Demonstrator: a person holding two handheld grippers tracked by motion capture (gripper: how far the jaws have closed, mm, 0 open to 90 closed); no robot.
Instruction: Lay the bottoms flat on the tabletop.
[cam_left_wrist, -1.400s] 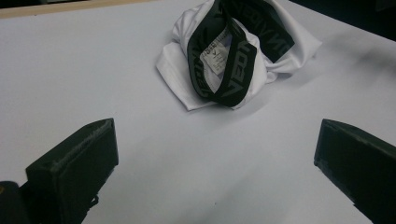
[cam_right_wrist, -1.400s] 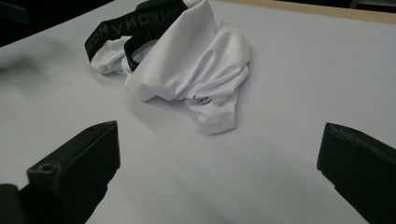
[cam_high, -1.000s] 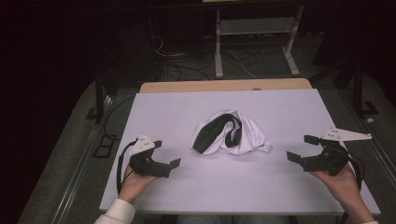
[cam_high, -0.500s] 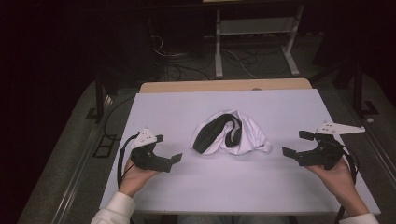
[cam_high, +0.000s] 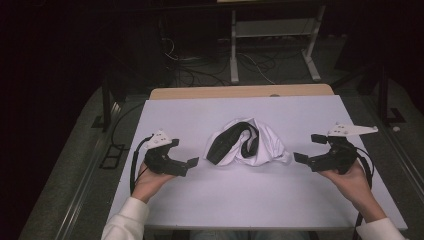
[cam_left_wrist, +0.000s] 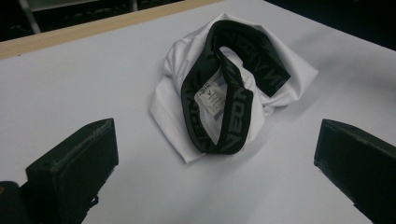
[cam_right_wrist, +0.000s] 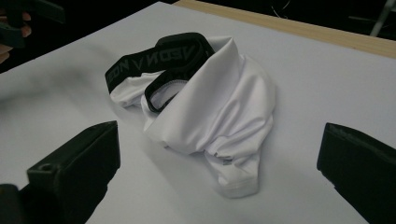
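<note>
A crumpled pair of white underpants (cam_high: 252, 145) (cam_left_wrist: 233, 88) (cam_right_wrist: 219, 107) with a black lettered waistband (cam_high: 231, 140) (cam_left_wrist: 224, 93) (cam_right_wrist: 154, 58) lies in a heap at the middle of the white table (cam_high: 240, 200). My left gripper (cam_high: 189, 162) is held just above the table to the left of the heap, its jaws wide apart and empty, pointing at the waistband side. On the opposite side my right gripper (cam_high: 306, 151) is open too, holding nothing, aimed at the white fabric. Both stand a short way off the garment.
A wooden strip (cam_high: 240, 92) runs along the table's far edge. Beyond it, on the dark floor, are a metal stand (cam_high: 272, 45) and cables (cam_high: 200, 65). The other hand and its gripper (cam_right_wrist: 23, 18) show at the top left of the right gripper view.
Both grippers have moved forward and slightly inward toward the garment. The heap itself has not moved.
</note>
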